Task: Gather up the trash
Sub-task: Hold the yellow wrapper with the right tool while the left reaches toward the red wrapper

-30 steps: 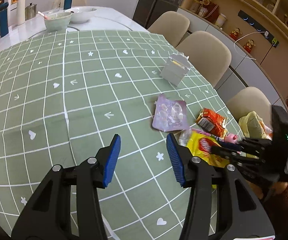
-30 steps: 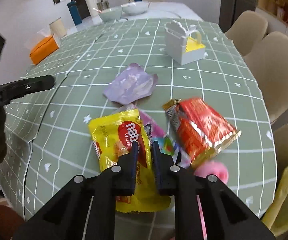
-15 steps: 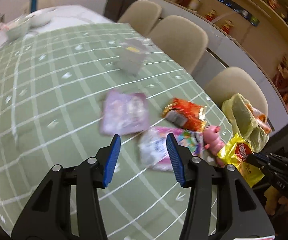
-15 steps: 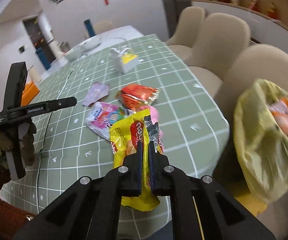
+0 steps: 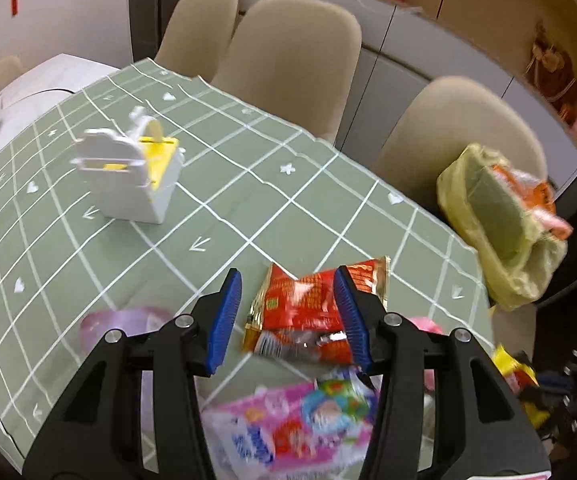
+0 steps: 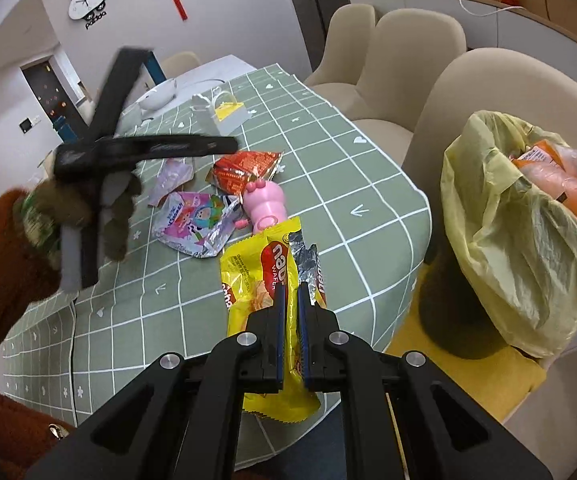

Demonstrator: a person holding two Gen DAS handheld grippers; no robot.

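Note:
My right gripper [image 6: 292,294] is shut on a yellow wafer wrapper [image 6: 260,268], held in the air off the table's corner, left of the yellow trash bag [image 6: 528,248]. My left gripper [image 5: 288,304] stands open above a red snack wrapper [image 5: 308,308] lying on the green tablecloth [image 5: 228,208]; nothing is between its blue pads [image 5: 226,316]. A pink printed wrapper [image 5: 288,428] lies just below it, and a lilac wrapper [image 5: 120,320] to its left. The right wrist view shows the red wrapper [image 6: 244,168], the pink wrapper [image 6: 196,224], a pink pig toy [image 6: 266,204] and the left gripper [image 6: 224,146].
A white and yellow box [image 5: 136,176] stands on the cloth further back. Beige chairs [image 5: 296,60] line the table's far side; the trash bag [image 5: 500,224] sits on the nearest one [image 6: 484,92]. A person's hand in a brown sleeve [image 6: 4,264] holds the left gripper.
The right gripper lifted the yellow wrapper off the table and carried it past the table's corner, toward the bag. The left gripper swept right across the table to above the red wrapper.

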